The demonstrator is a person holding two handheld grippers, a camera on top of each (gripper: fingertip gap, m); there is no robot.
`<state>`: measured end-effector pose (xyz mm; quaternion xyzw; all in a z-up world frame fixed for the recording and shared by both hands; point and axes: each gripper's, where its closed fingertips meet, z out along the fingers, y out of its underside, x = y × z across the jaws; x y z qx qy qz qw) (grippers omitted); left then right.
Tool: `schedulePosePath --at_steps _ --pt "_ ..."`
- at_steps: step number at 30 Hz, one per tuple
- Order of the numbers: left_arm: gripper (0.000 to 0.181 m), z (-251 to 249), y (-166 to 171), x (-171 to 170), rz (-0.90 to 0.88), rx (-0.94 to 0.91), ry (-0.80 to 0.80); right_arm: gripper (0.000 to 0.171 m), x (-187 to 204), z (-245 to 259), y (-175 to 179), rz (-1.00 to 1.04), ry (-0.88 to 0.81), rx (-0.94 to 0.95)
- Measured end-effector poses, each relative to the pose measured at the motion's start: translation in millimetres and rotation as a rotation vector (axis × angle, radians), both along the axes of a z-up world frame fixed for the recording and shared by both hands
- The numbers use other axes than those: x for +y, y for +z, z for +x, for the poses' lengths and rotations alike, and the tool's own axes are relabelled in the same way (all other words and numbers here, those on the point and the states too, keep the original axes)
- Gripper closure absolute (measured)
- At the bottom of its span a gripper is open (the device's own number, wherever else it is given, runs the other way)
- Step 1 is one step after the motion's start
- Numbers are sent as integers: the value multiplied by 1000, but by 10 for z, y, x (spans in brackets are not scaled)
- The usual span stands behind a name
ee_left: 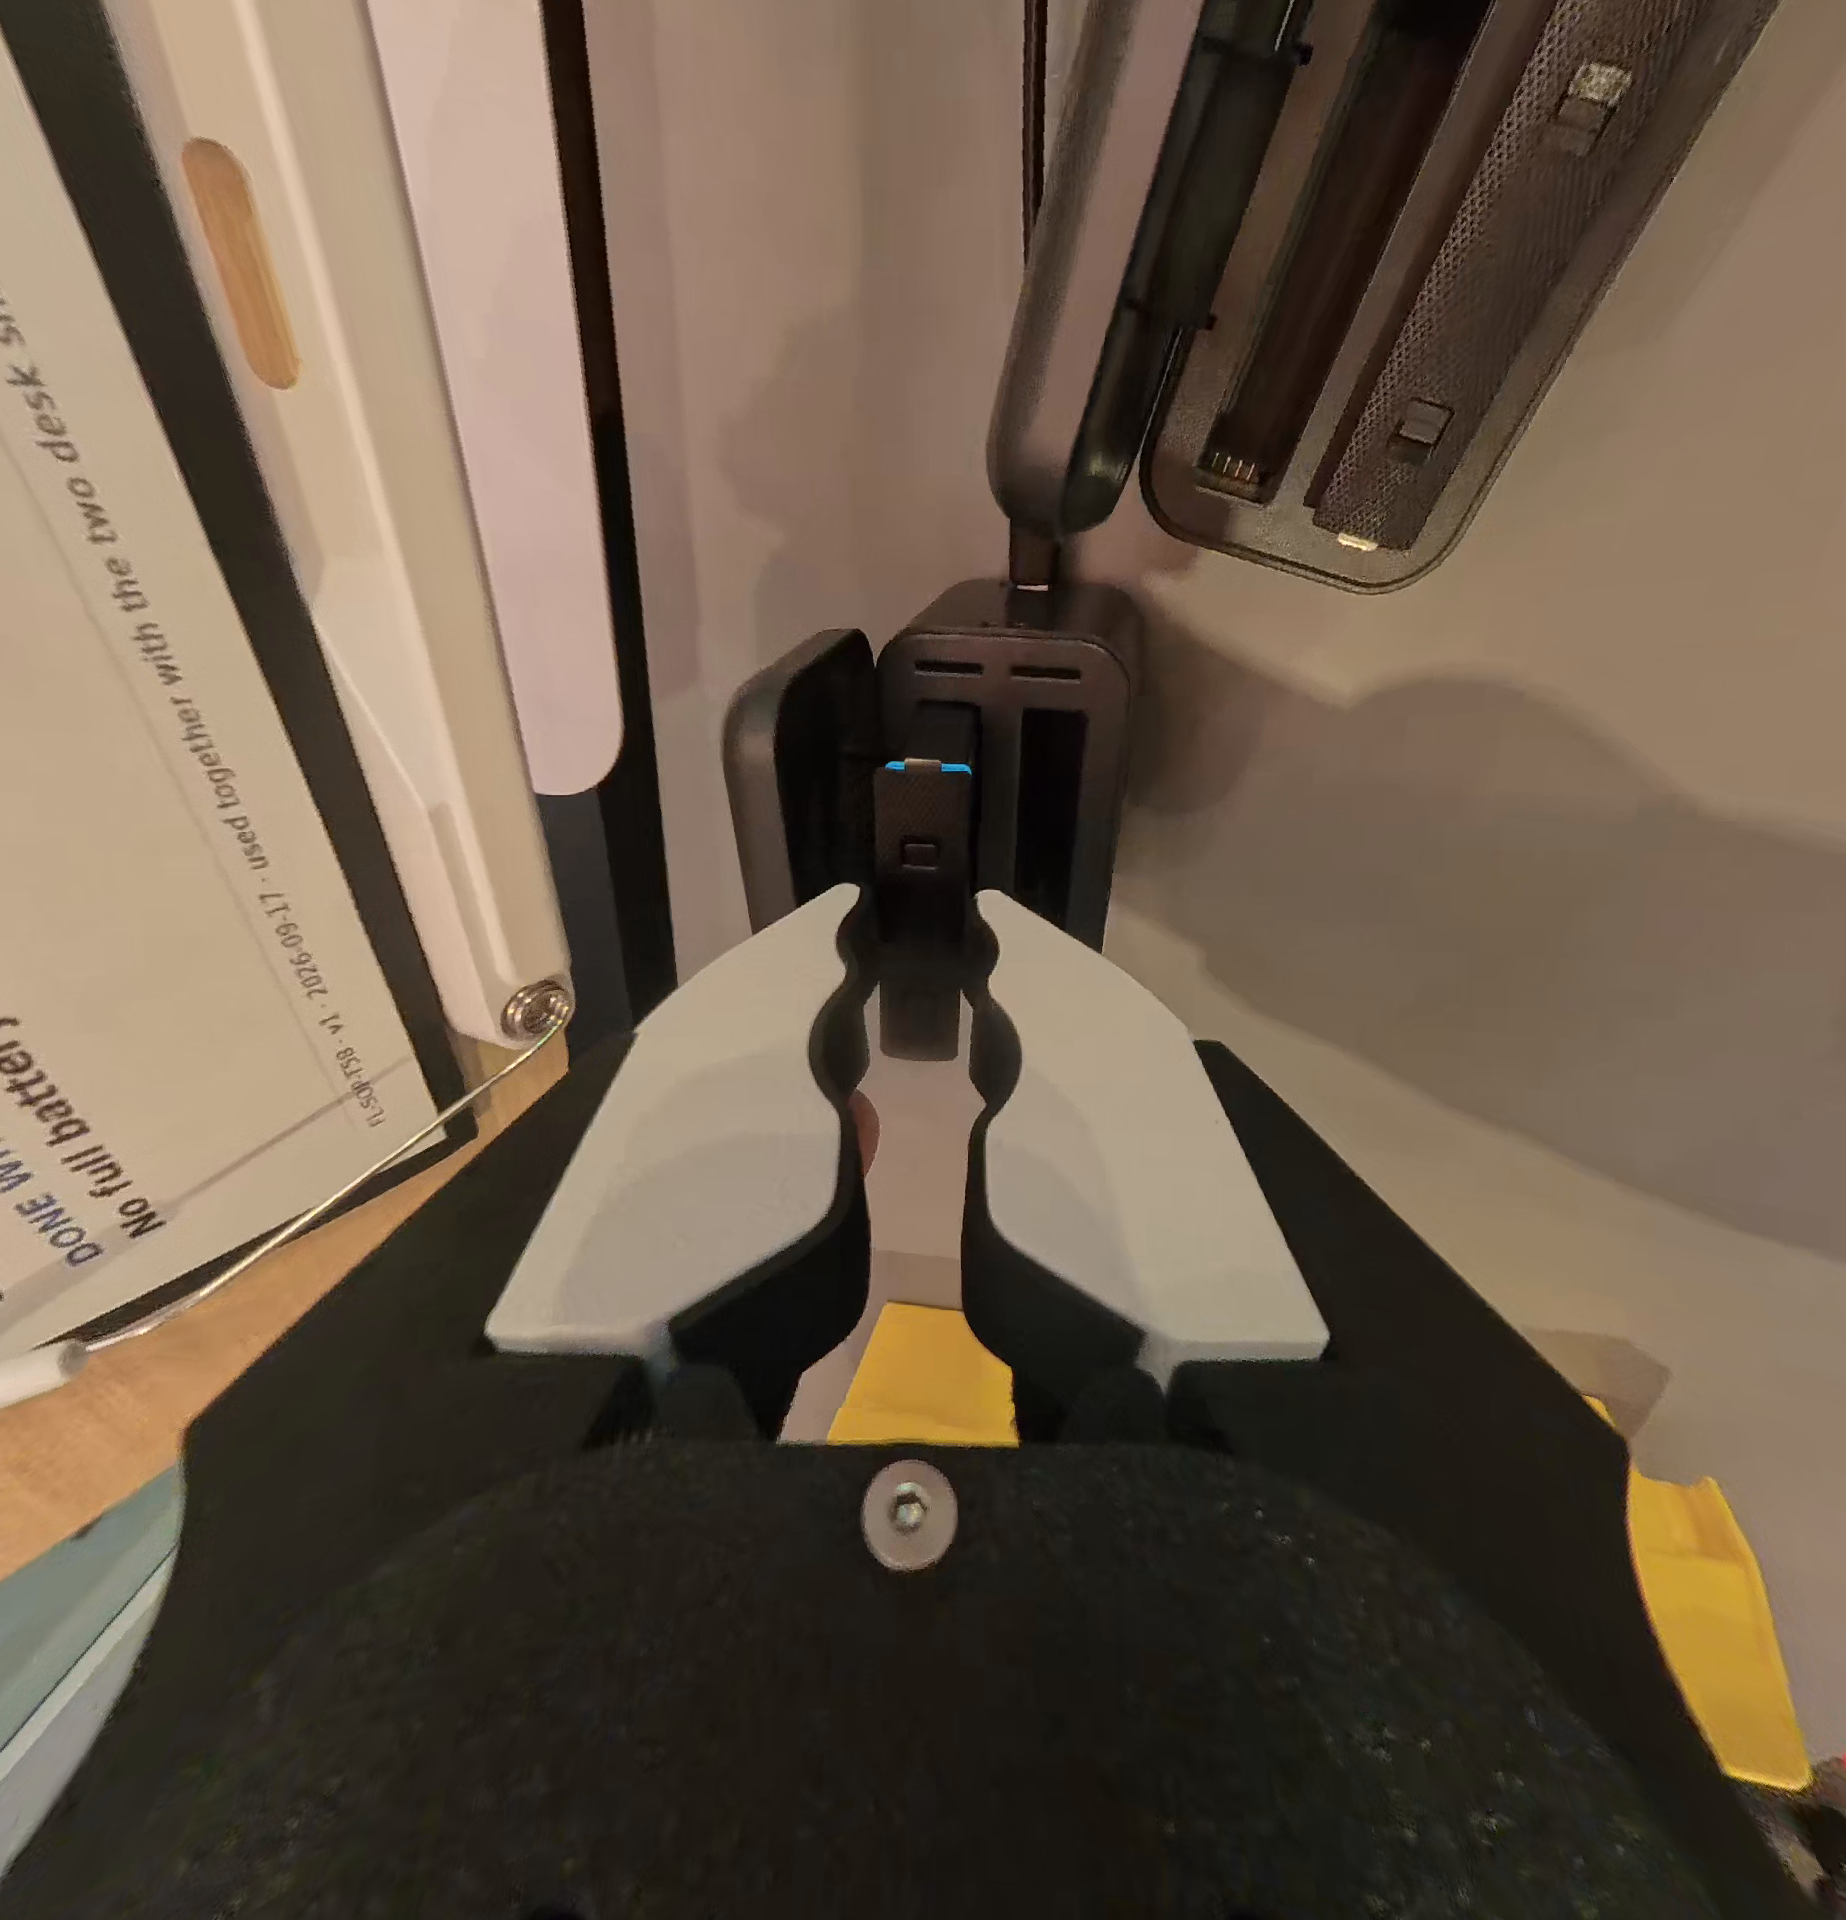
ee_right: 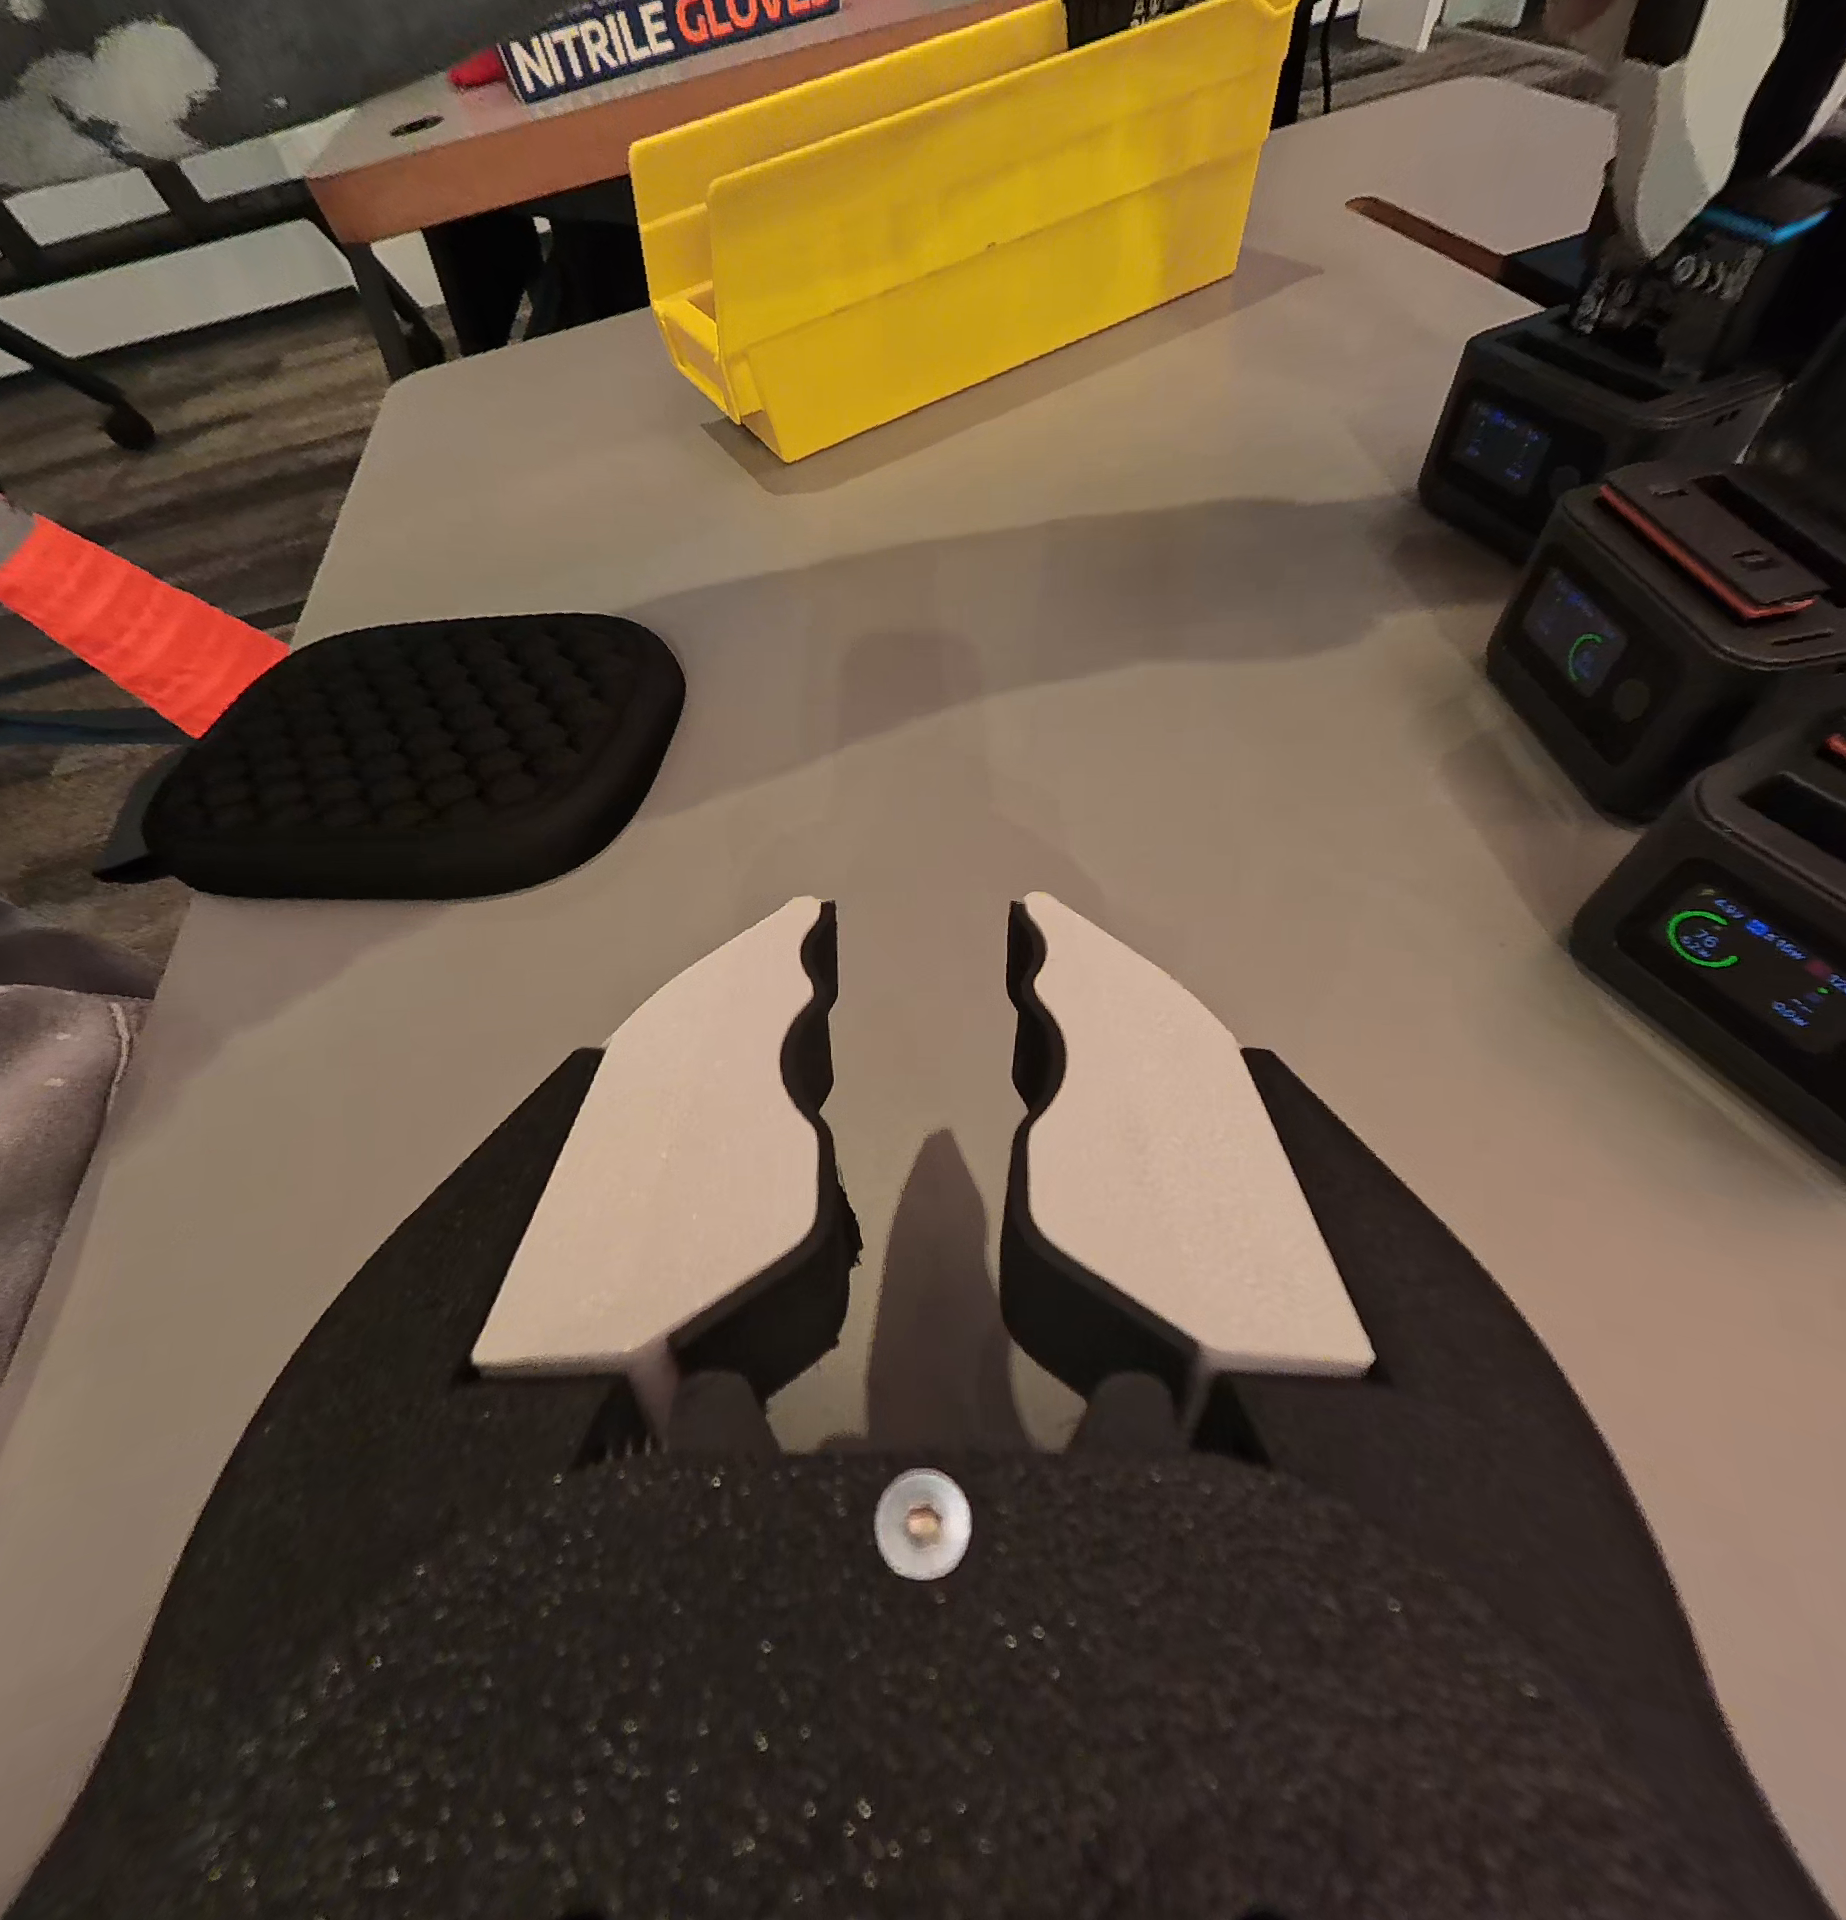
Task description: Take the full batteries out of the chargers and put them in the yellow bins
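While the right claw (ee_right: 921, 914) gapes empty, the left claw (ee_left: 917, 902) pinches a battery (ee_left: 921, 894) lengthwise, blue end forward.

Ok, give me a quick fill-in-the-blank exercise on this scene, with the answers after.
1. The left claw is shut on a ____ with a blue end.
2. The right claw is ____ and holds nothing.
3. The bin on the table is ____ in colour.
4. The black pad lies to the ____ of the right claw.

Missing words: battery; open; yellow; left
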<state>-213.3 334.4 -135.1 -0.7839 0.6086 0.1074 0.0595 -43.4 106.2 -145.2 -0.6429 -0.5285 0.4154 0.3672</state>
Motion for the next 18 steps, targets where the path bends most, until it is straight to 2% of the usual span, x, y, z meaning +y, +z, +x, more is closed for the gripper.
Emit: schedulePosePath --at_steps 5,12,18 --pt "166 -24 -88 1 -49 -7 22 150 241 73 158 74 -147 62" --pt "166 -15 -190 20 -72 -60 45 164 840 501 396 188 -575 149" --pt "166 -19 -219 21 -73 -96 57 171 1115 889 461 268 -860 147"
